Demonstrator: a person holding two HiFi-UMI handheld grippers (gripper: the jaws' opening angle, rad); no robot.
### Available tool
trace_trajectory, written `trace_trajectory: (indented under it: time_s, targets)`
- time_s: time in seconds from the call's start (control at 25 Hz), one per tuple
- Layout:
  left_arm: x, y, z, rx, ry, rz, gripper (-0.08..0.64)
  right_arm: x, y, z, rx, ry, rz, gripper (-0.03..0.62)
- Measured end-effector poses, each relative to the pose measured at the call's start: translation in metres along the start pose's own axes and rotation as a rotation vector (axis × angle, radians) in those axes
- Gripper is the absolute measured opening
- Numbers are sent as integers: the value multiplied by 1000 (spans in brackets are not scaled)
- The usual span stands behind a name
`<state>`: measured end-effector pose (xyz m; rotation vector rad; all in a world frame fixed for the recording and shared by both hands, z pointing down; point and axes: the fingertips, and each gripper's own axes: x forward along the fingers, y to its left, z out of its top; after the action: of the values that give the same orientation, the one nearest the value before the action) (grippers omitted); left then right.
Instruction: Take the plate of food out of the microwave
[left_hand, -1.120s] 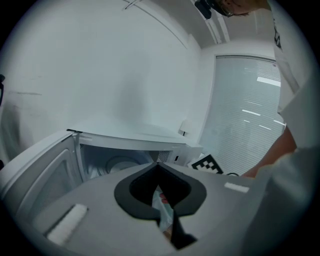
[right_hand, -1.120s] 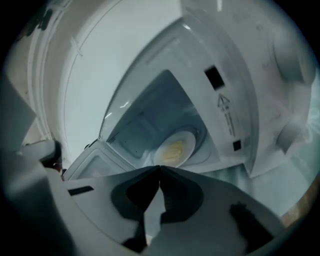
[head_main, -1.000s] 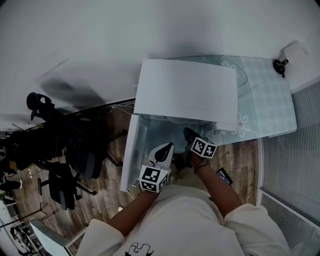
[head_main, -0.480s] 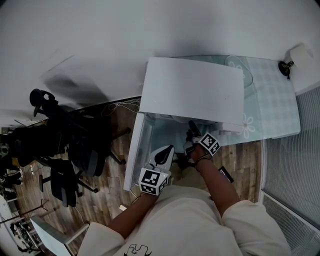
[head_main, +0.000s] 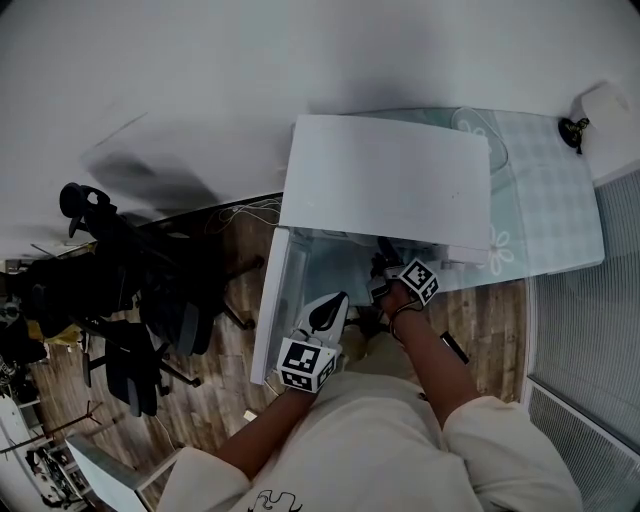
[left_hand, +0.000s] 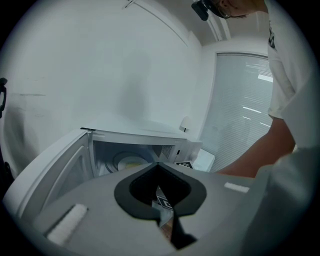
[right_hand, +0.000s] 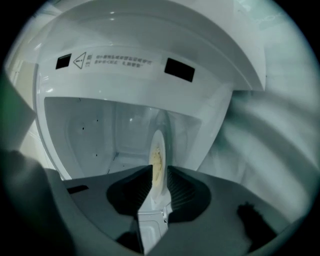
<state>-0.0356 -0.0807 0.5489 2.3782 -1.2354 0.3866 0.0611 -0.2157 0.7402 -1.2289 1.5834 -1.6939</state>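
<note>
Reaching deeper into the boxy white microwave (head_main: 385, 185), we are pinching the glossy round plate (right_hand: 158, 145) with our right gripper (head_main: 383, 262); left gripper (head_main: 335, 298) jaws are pressing together

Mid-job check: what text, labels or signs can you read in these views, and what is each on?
Warning triangle, on the microwave's upper front frame: a symbol, no words.
Print line beside it: too small and blurred to read.
Square markers on the left gripper and right gripper cubes: patterns, no words.
Plate: no print visible.
Shirt graphic: cut off, unreadable.
</note>
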Motion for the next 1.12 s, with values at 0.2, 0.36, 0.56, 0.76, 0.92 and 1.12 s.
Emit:
trace_trajectory:
  time_s: [0.2, 0.36, 0.56, 0.76, 0.92, 1.12]
  targets:
    - [-1, 2, 1, 1, 2, -4, 3, -1, -2, 0, 51, -6, 9, 23]
    - [1, 5, 2, 3, -2, -5, 3, 1, 0, -1, 82, 0, 38, 20]
    - [0, 6, 1, -3, -4, -5, 3, -5, 6, -5, 83, 15, 66, 18]
    - [1, 2, 2, -3, -14, -16, 3, -17, 13, -7, 87, 25, 90, 18]
    - [1, -2, 2, -3, -15, -25, 3, -30, 15, -7, 97, 30, 96, 18]
    - [2, -6, 4, -2, -25, -32, 3, -44, 26, -10, 96, 63, 118, 18]
